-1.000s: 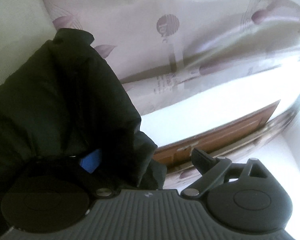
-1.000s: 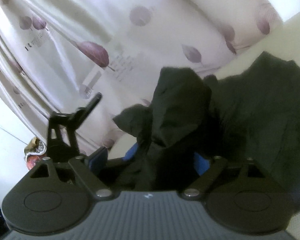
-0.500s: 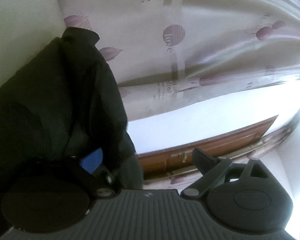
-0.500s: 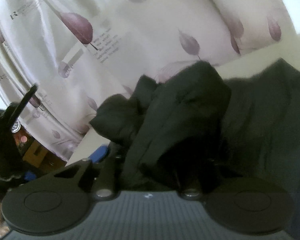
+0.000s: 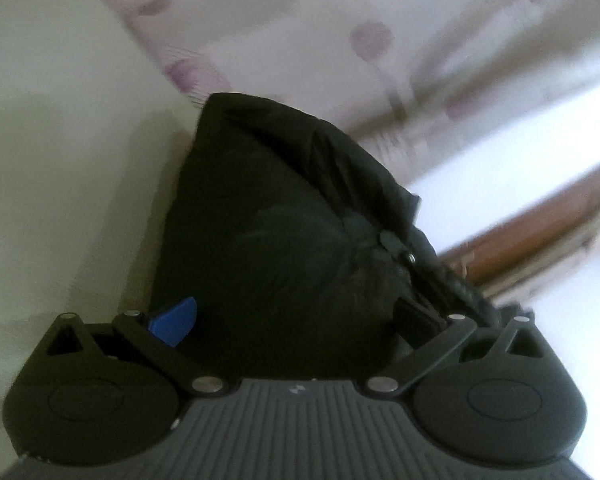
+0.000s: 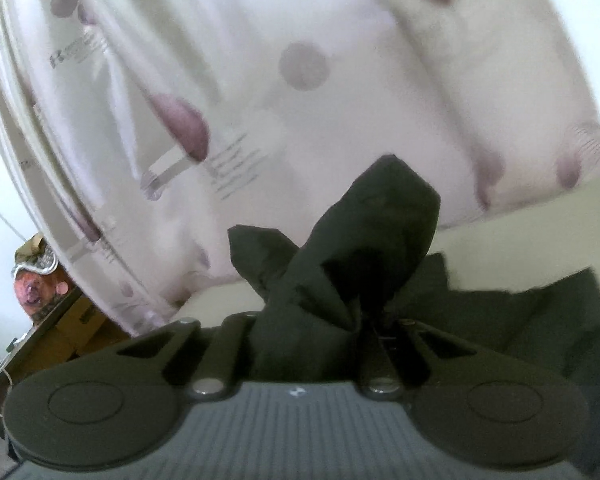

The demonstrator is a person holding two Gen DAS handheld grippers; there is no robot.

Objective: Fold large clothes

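A large black garment (image 5: 283, 232) fills the middle of the left wrist view, bunched between my left gripper's (image 5: 295, 316) fingers. One blue pad (image 5: 173, 320) shows at its left edge; the jaws stand fairly wide around the cloth. In the right wrist view my right gripper (image 6: 320, 320) is shut on a fold of the same black garment (image 6: 364, 248), which sticks up from the jaws; more of it lies spread at the right (image 6: 540, 320) on a cream surface (image 6: 520, 236).
A pale curtain with purple leaf prints (image 6: 300, 100) hangs close behind. A cream surface (image 5: 59, 160) lies to the left. A brown wooden door (image 5: 540, 224) stands at the right. A cardboard box (image 6: 71, 328) and clutter sit at the far left.
My right gripper has closed on the fold of the garment. My left gripper has swung so the garment now sits between both its fingers, which stand closer together than before. Both views are motion-blurred.
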